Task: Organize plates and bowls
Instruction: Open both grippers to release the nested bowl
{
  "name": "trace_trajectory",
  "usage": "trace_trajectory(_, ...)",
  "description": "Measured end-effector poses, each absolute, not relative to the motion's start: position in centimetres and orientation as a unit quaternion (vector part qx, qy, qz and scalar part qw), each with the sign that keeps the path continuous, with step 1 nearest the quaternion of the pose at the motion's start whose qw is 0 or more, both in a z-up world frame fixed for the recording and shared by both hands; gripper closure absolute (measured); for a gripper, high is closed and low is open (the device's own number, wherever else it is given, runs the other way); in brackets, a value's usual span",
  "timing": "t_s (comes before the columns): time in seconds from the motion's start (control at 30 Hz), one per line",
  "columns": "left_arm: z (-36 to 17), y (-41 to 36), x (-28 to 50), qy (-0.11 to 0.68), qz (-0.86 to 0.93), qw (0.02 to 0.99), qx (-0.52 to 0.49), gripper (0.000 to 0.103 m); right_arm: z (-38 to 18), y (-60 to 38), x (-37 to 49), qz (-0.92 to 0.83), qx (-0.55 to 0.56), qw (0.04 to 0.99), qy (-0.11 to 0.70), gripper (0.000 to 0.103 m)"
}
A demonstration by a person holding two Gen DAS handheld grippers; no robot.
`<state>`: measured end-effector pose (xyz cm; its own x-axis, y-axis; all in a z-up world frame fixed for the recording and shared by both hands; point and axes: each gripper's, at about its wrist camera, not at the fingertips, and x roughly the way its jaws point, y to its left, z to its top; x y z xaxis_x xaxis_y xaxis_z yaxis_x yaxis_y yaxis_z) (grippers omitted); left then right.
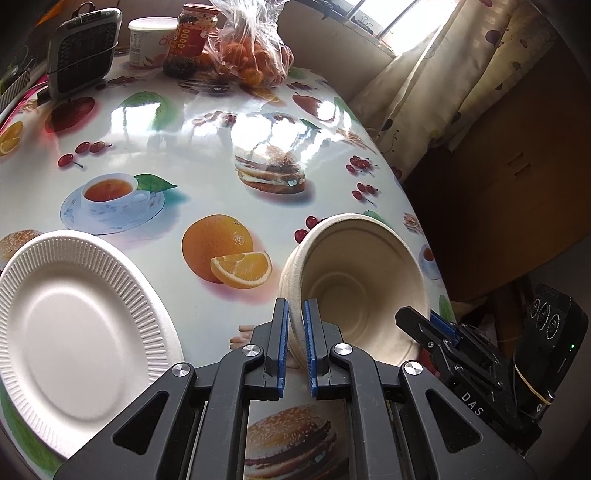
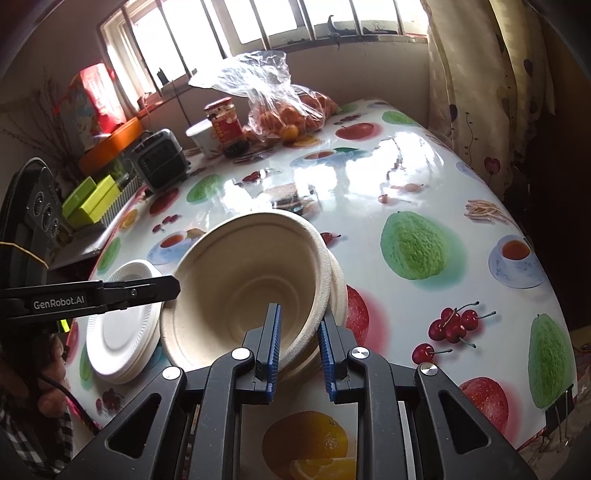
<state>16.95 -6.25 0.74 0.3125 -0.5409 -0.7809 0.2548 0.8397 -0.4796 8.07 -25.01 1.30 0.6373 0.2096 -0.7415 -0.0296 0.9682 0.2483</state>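
A beige paper bowl (image 1: 354,280) is tilted on its side over the fruit-print table. My left gripper (image 1: 295,314) is shut on its near rim. In the right wrist view the tilted bowl (image 2: 240,291) nests in a second beige bowl (image 2: 338,291) below it. My right gripper (image 2: 299,321) straddles the bowls' right rims with jaws parted and both pads off the walls. White ribbed paper plates (image 1: 74,332) lie stacked at the left, also in the right wrist view (image 2: 118,332).
At the far end of the table (image 1: 184,155) stand a small grey heater (image 1: 85,48), a white tub (image 1: 151,40), a jar (image 1: 192,33) and a bag of oranges (image 1: 251,55). A curtain (image 1: 443,85) hangs right of the table edge.
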Motion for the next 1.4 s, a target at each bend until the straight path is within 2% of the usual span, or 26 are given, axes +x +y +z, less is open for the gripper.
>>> trace_trajectory(0.63,-0.1,-6.7,17.1,0.539,-0.245,0.795,-0.131,0.095,0.7,-25.0,8.1,0.057,0.094,0.899,0.424,0.083)
trace_trajectory(1.07,-0.3,-6.9,17.2,0.540,-0.247,0.795,-0.127,0.094,0.9,-24.8,7.9,0.045,0.072,0.904,0.419,0.072)
trace_trajectory(1.4,-0.3,-7.0,17.1,0.540,-0.247,0.795,-0.126,0.094,0.9,-24.8,7.9,0.043,0.072,0.904,0.418,0.071)
